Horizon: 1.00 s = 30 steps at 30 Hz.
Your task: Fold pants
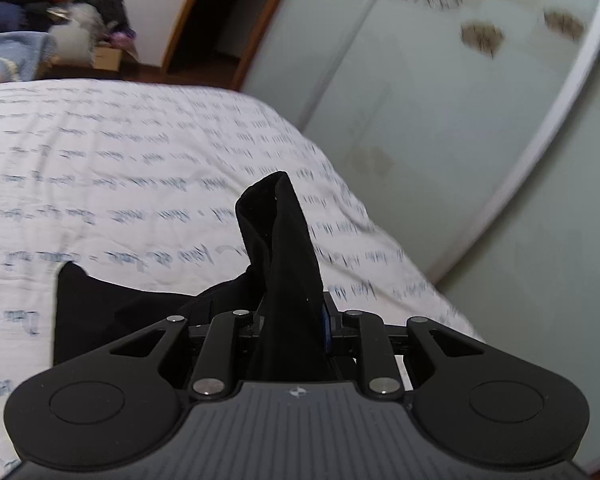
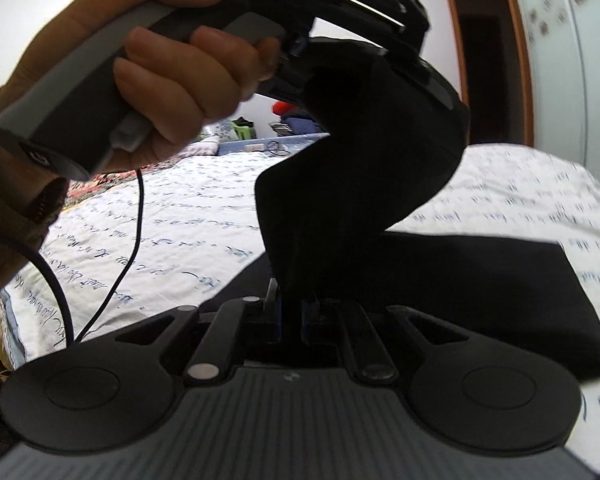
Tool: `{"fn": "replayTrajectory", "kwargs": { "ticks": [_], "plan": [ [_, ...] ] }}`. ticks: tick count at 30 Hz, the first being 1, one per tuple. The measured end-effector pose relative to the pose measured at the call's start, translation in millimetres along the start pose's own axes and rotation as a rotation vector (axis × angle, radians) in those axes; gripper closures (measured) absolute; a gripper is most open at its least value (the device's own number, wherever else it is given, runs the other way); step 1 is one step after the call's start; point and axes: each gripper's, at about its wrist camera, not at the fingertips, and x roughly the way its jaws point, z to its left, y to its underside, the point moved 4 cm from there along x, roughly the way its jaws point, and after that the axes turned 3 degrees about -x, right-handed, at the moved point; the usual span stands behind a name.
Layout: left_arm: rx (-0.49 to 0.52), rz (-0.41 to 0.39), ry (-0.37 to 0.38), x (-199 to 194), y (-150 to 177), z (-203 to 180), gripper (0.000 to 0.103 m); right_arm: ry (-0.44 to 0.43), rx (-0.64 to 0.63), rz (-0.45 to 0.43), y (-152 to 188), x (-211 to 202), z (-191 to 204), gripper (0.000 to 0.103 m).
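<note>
Two handheld grippers are working over a bed (image 1: 140,152) covered in a white quilt printed with lines of blue script. In the left wrist view, the left gripper (image 1: 296,320) is pinching a bunched fold of black pants (image 1: 280,240), its jaws pressed close on the cloth, which is sticking up between them in a tall, narrow peak. More of the black fabric is lying on the quilt to the left of that gripper. In the right wrist view, the right gripper (image 2: 290,312) is clamping a thin edge of the same pants (image 2: 360,184), jaws nearly together. From there the fabric is rising in a twisting band to the other gripper, which a person's hand (image 2: 172,80) is holding by its grey handle at the top of the frame (a thin black cable is dangling below it). The rest of the garment is lying flat on the bed at right, apparently already doubled over, though blur makes this hard to confirm.
</note>
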Motion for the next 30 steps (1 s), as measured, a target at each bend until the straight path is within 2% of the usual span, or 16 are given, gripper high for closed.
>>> {"fn": "replayTrajectory", "kwargs": {
  "ticks": [4, 8, 10, 11, 12, 15, 19, 22, 26, 30],
  "plan": [
    [0.071, 0.118, 0.021, 41.9, 16.3, -14.8, 0.077, -0.011, 0.137, 0.031, 8.3, -0.8, -22.6, 0.092],
    [0.018, 0.199, 0.100, 61.6, 23.3, -17.0, 0.071, -0.033, 0.241, 0.064, 14.0, -2.4, -39.7, 0.077],
    [-0.009, 0.186, 0.141, 56.9, 21.5, -16.1, 0.043, -0.030, 0.255, 0.076, 16.1, -4.9, -46.0, 0.072],
    [-0.010, 0.153, 0.137, 50.6, 19.8, -15.1, 0.036, -0.033, 0.267, 0.079, 16.7, -6.0, -48.3, 0.071],
    [-0.006, 0.110, 0.119, 42.0, 16.7, -13.8, 0.031, -0.038, 0.282, 0.080, 17.6, -6.3, -49.7, 0.069],
    [0.003, 0.027, 0.050, 21.3, 6.9, 0.3, 0.031, -0.067, 0.339, 0.085, 20.5, -10.1, -54.2, 0.065],
    [-0.035, 0.057, -0.053, 12.4, 14.9, 37.0, 0.031, -0.131, 0.450, 0.104, 24.5, -21.5, -71.8, 0.060],
    [-0.012, 0.089, -0.139, 6.7, 37.1, 60.2, 0.031, -0.126, 0.395, 0.146, 22.4, -41.9, -80.7, 0.051],
    [0.098, 0.082, -0.226, 3.2, 67.7, 62.5, 0.031, -0.026, 0.245, 0.168, 8.9, -81.1, -89.9, 0.051],
    [0.294, 0.059, -0.280, 7.4, 91.5, 33.5, 0.030, 0.138, 0.256, 0.081, -9.1, -107.0, -116.9, 0.048]
  ]
}}
